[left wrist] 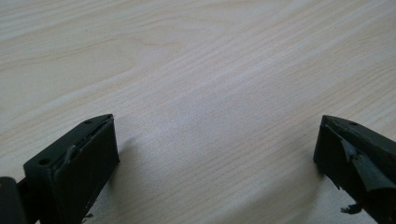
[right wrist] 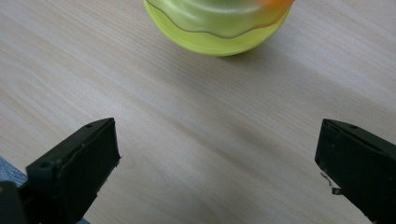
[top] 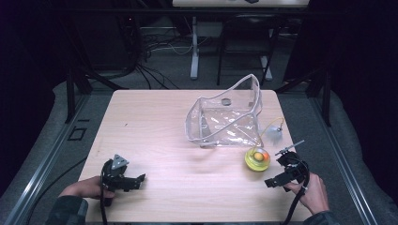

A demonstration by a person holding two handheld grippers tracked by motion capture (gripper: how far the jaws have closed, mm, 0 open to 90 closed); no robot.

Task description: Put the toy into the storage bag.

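A round yellow-green toy sits upright near the tabletop's right edge, just beyond the right tongs, which gape wide, holding nothing. A clear plastic bag stands behind it. The left tongs, near the front-left corner, are likewise wide apart and empty.

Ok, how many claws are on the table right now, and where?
2. The left claw rests near the table's front left, jaws open over bare wood. The right claw sits front right, jaws open, just short of the yellow-green ball toy.
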